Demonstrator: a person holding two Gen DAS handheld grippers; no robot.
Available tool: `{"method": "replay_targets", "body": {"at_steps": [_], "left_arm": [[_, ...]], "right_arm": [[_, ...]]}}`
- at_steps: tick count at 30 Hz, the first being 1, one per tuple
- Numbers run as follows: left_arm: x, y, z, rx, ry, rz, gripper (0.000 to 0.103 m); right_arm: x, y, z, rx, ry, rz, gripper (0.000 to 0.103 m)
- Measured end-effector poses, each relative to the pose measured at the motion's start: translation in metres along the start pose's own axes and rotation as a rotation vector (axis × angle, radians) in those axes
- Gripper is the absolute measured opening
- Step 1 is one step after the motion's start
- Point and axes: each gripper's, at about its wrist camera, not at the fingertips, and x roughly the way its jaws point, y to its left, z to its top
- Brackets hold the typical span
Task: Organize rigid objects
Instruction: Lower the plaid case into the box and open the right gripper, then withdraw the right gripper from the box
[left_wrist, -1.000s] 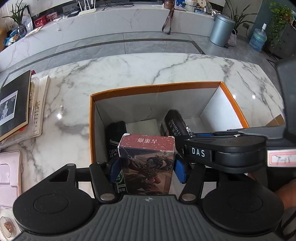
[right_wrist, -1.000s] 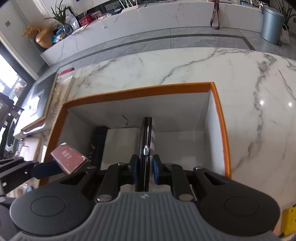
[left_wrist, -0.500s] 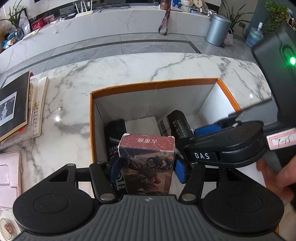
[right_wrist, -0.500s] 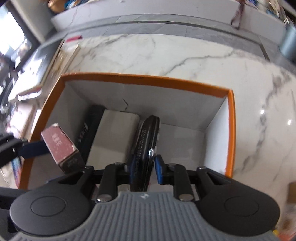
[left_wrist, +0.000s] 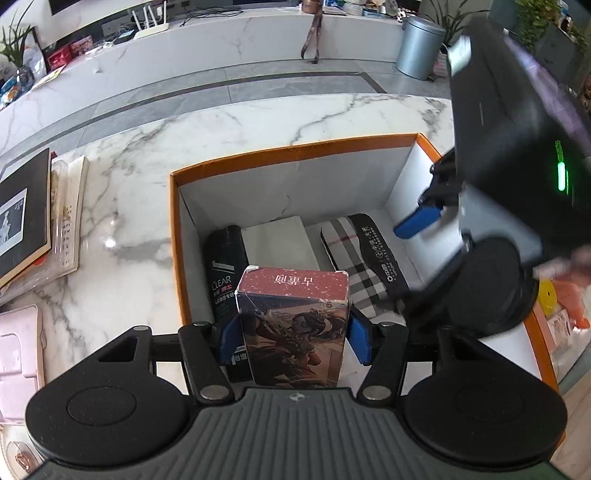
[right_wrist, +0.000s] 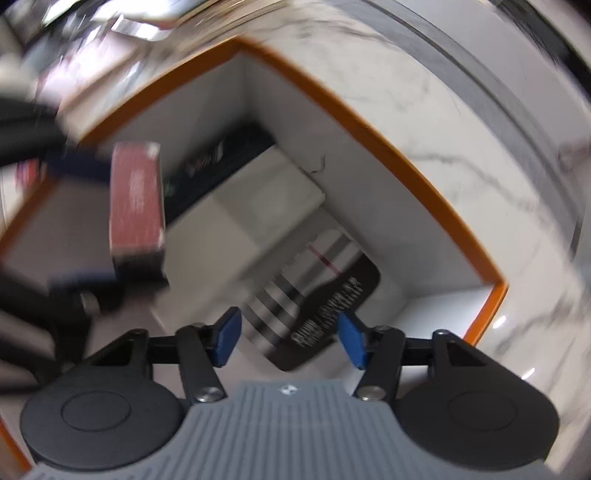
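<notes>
The left gripper (left_wrist: 293, 338) is closed on a red card box (left_wrist: 293, 325); its two blue pads press the box on both sides and hold it upright above the near part of the orange-rimmed box (left_wrist: 295, 149), which stands on the marble worktop (left_wrist: 129, 177). Inside that box, at about 11 o'clock from the card box, lies a black bottle (left_wrist: 225, 266); at 12 o'clock a white flat box (left_wrist: 277, 243); at 2 o'clock a plaid case (left_wrist: 364, 258), flat on the floor of the box. The right gripper (right_wrist: 290, 338) points down over this plaid case (right_wrist: 314, 295). Its jaws are opening and the pads do not touch the case, which lies below them. This view is blurred.
</notes>
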Motion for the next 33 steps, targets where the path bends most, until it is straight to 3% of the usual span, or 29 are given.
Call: {"method": "replay_targets", "body": {"at_steps": [6, 11, 15, 24, 28, 33], "left_arm": [[0.001, 0.004, 0.003, -0.023, -0.006, 0.003, 0.067], [0.001, 0.007, 0.003, -0.033, -0.008, -0.005, 0.067], [0.002, 0.009, 0.003, -0.039, -0.009, -0.010, 0.067], [0.001, 0.010, 0.004, -0.061, 0.001, -0.007, 0.067], [-0.011, 0.008, 0.001, -0.089, -0.009, -0.032, 0.067], [-0.024, -0.008, -0.007, -0.115, -0.011, -0.101, 0.067]], "right_arm": [[0.022, 0.021, -0.005, -0.155, 0.087, -0.056, 0.067], [0.038, 0.017, -0.004, -0.145, 0.150, -0.061, 0.054], [0.039, 0.008, 0.002, -0.109, 0.151, -0.010, 0.055], [0.034, 0.008, 0.006, -0.145, 0.090, 0.004, 0.049], [0.004, 0.007, -0.006, -0.088, -0.010, -0.026, 0.052], [-0.064, 0.004, -0.048, 0.192, -0.289, -0.091, 0.055]]}}
